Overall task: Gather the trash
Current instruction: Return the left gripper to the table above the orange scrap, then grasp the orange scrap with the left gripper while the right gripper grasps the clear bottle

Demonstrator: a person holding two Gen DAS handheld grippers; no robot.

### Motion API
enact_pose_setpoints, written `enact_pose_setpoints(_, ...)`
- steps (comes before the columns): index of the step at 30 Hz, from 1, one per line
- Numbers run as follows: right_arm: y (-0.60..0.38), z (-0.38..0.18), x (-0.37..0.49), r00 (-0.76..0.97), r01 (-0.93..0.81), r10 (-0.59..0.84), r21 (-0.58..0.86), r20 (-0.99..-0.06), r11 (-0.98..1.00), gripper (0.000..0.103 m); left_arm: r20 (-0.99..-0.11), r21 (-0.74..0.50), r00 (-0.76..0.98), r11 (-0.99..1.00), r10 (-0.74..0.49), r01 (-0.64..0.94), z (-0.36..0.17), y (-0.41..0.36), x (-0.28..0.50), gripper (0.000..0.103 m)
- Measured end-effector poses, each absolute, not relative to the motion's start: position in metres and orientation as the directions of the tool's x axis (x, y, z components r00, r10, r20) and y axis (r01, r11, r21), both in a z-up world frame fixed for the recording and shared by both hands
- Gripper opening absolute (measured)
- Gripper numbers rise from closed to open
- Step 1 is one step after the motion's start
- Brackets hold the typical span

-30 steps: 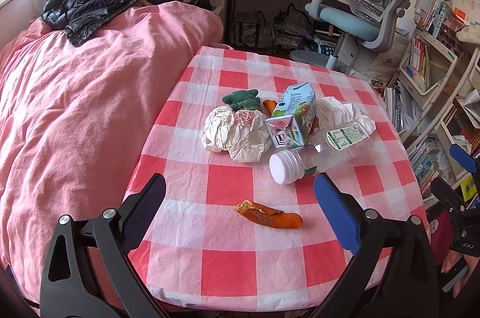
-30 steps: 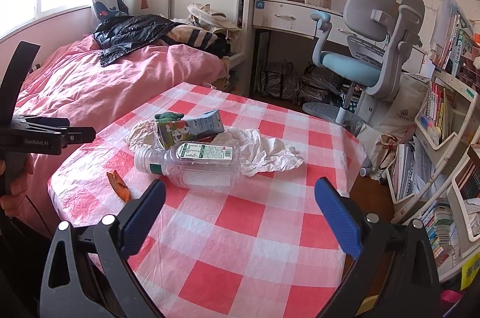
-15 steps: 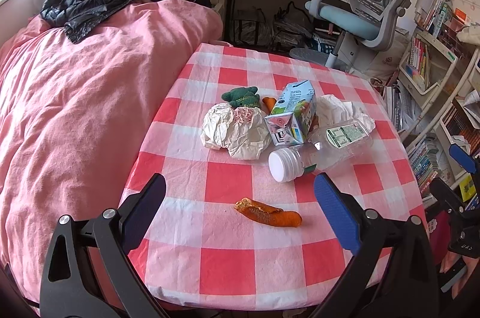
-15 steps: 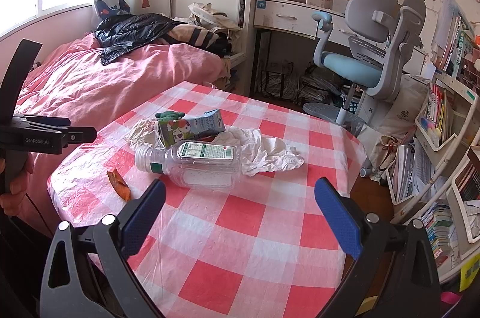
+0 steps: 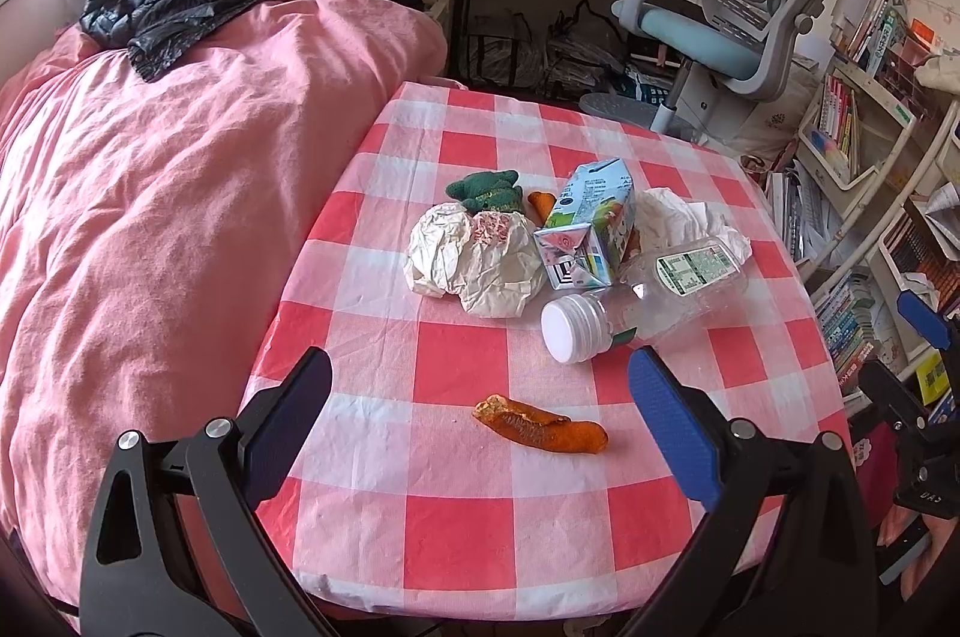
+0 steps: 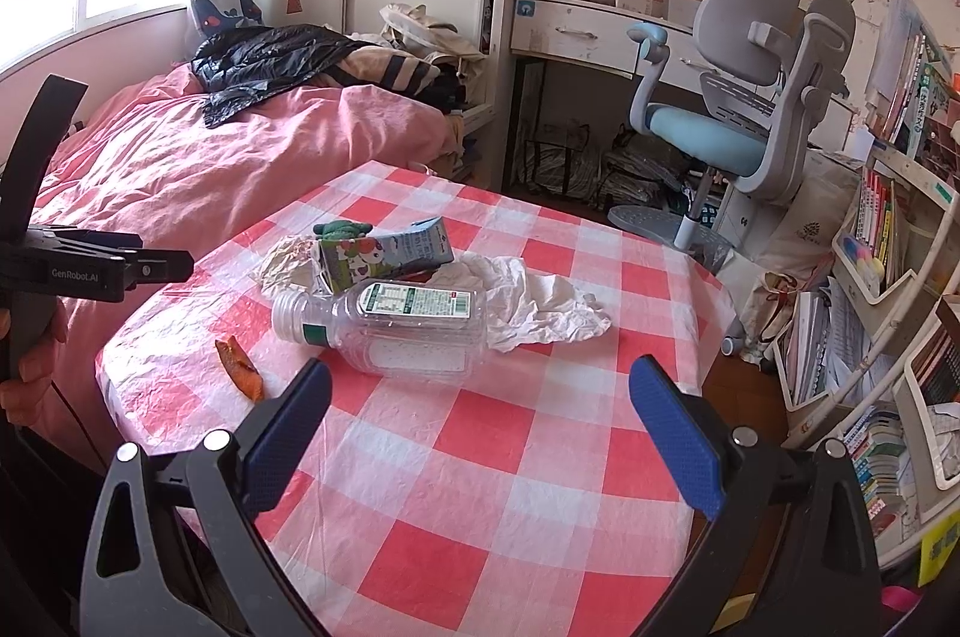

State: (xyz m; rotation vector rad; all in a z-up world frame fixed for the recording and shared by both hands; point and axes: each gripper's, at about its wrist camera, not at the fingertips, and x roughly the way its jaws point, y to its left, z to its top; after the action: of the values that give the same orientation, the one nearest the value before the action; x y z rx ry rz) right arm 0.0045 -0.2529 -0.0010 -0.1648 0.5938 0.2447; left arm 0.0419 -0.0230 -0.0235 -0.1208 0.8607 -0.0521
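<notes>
Left gripper (image 5: pixel 480 421) fingers spread, peel (image 5: pixel 540 431) between them; right gripper (image 6: pixel 480 415) fingers spread, bottle (image 6: pixel 384 328) just ahead, tissue (image 6: pixel 540 310) beyond.

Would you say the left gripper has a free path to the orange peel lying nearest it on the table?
Probably yes. The left gripper is open and faces the orange peel, which lies alone on the checked tablecloth. The plastic bottle and crumpled paper sit farther back, leaving the way free.

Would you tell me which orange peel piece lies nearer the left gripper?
The long orange peel alone before the left gripper; the other sits behind the carton.
</notes>
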Motion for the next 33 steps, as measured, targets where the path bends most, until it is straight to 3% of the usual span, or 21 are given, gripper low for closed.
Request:
enact_pose_setpoints(10,-0.257,0.000,0.000,0.804,-0.302,0.207,-0.083,-0.557,0.950,0.095,-0.790,-0.284,0.600,0.944,-0.130,-0.169,-0.039,0.038,0.051,0.095)
enact_pose_setpoints(17,-0.266,0.002,-0.003,0.808,-0.322,0.230,-0.078,-0.542,0.944,0.095,-0.867,-0.169,0.479,0.985,-0.139,-0.020,-0.075,-0.032,0.057,0.080)
enact_pose_setpoints(25,-0.270,0.001,-0.004,0.805,-0.340,0.260,-0.054,-0.534,0.939,0.095,-0.892,-0.198,0.435,0.971,-0.120,-0.137,-0.105,-0.041,0.076,0.074)
enact_pose_setpoints(28,-0.266,-0.001,-0.004,0.799,-0.366,0.274,-0.071,-0.536,0.928,0.095,-0.888,-0.156,0.449,0.983,-0.095,-0.101,-0.106,-0.045,0.082,0.062)
enact_pose_setpoints(29,-0.263,-0.001,-0.003,0.792,-0.387,0.290,-0.075,-0.537,0.919,0.095,-0.887,-0.138,0.450,0.989,-0.102,-0.049,-0.106,-0.049,0.084,0.047)
enact_pose_setpoints(32,-0.250,-0.010,0.007,0.750,-0.475,0.333,-0.115,-0.571,0.873,0.095,-0.891,-0.103,0.431,0.989,-0.141,0.110,-0.104,-0.057,0.086,0.024)
enact_pose_setpoints(33,-0.244,-0.012,0.014,0.737,-0.498,0.331,-0.141,-0.590,0.855,0.095,-0.891,-0.111,0.425,0.985,-0.159,0.136,-0.103,-0.056,0.087,0.021)
